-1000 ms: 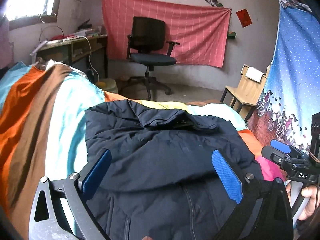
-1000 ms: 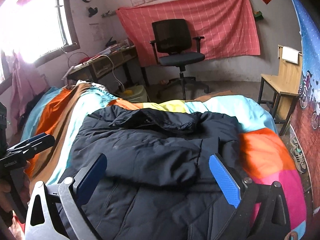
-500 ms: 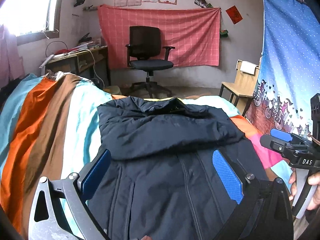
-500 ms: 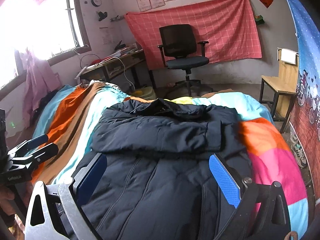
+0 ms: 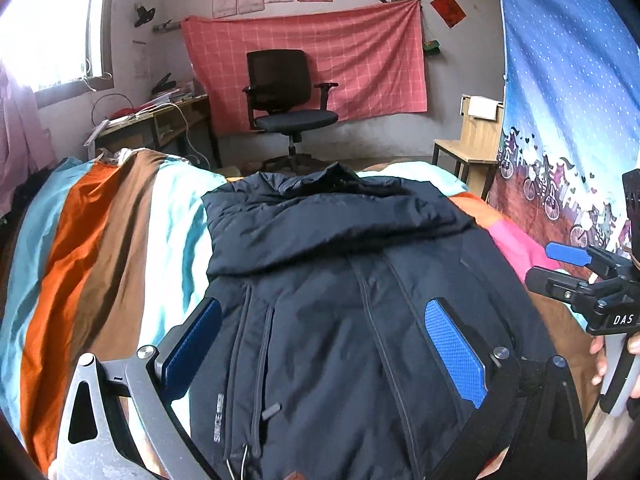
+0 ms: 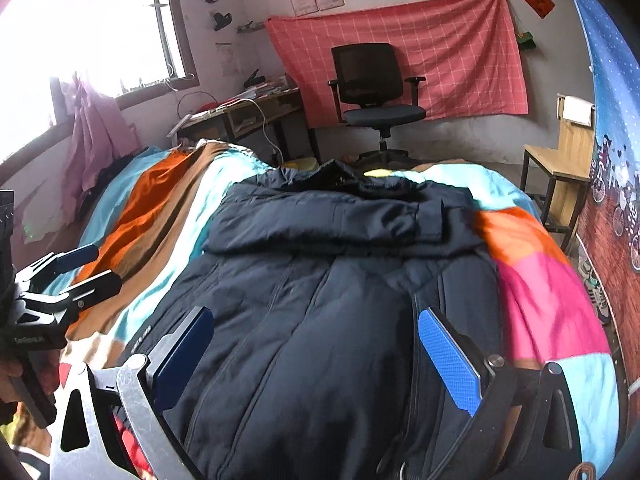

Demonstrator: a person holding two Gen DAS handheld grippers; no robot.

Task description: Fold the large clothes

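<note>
A dark navy padded jacket (image 5: pixel 332 288) lies front-up on the bed, its sleeves folded across the chest below the collar (image 6: pixel 340 216). My left gripper (image 5: pixel 324 340) hangs open above the jacket's lower front, blue pads (image 5: pixel 454 344) wide apart, nothing between them. My right gripper (image 6: pixel 316 350) is likewise open over the jacket's lower part. In the left wrist view the right gripper (image 5: pixel 572 268) shows at the right edge, held by a hand. The right wrist view catches the left gripper (image 6: pixel 76 268) at its left edge.
The bed carries a striped quilt (image 5: pixel 100 240) in orange, brown, teal and pink (image 6: pixel 536 292). Beyond the bed stand a black office chair (image 5: pixel 286 108), a cluttered desk (image 6: pixel 240 116) and a wooden chair (image 6: pixel 568 160). A blue printed curtain (image 5: pixel 568 100) hangs on the right.
Both grippers have drawn back toward the jacket's hem and risen, so more of the zipped front shows. The folded sleeves lie where they were. Both stay open.
</note>
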